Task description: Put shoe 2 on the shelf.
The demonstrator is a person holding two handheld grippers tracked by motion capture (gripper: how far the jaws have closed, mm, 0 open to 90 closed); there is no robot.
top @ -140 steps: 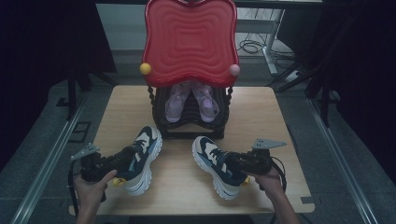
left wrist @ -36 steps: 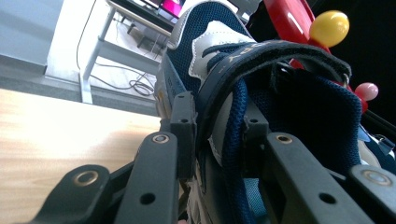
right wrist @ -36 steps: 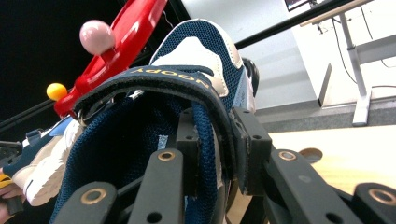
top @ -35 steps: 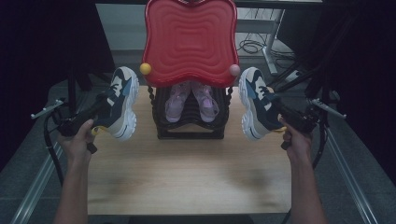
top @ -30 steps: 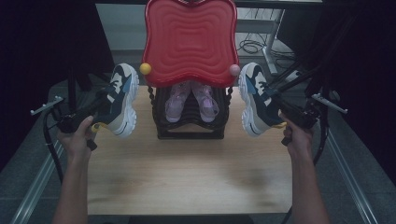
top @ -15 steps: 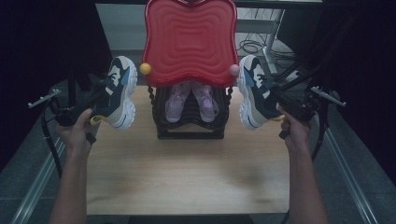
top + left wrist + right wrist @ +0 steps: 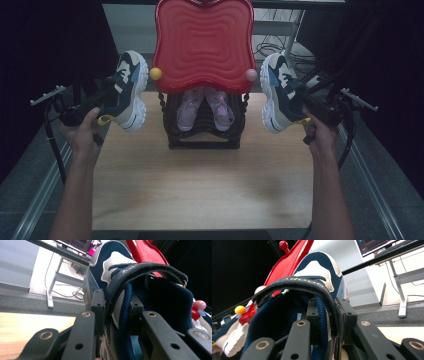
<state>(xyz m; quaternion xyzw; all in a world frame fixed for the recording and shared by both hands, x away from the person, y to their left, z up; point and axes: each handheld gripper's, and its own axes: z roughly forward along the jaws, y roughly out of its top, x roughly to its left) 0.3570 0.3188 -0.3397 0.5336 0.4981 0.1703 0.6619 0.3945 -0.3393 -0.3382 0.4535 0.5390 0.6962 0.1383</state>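
Observation:
Two navy and white sneakers hang in the air on either side of a black shoe rack (image 7: 204, 135). My left gripper (image 7: 111, 93) is shut on the collar of the left sneaker (image 7: 129, 90), which is held toe-up beside the rack's red top (image 7: 202, 45). In the left gripper view its jaws clamp the left sneaker (image 7: 120, 282) wall under the strap. My right gripper (image 7: 296, 102) is shut on the right sneaker (image 7: 276, 92), also toe-up; the right gripper view shows its jaws pinching the right sneaker (image 7: 317, 290) collar. A pair of pink shoes (image 7: 205, 107) sits inside the rack.
The rack stands at the back middle of the wooden table (image 7: 200, 185). A yellow knob (image 7: 156, 74) and a pink knob (image 7: 251, 75) stick out at the red top's lower corners, close to each sneaker. Desk legs and cables (image 7: 275, 47) lie behind the table.
Both sneakers have been lifted off the table and carried to the rack's sides. Over the last second the left sneaker rose slightly; the right one barely shifted.

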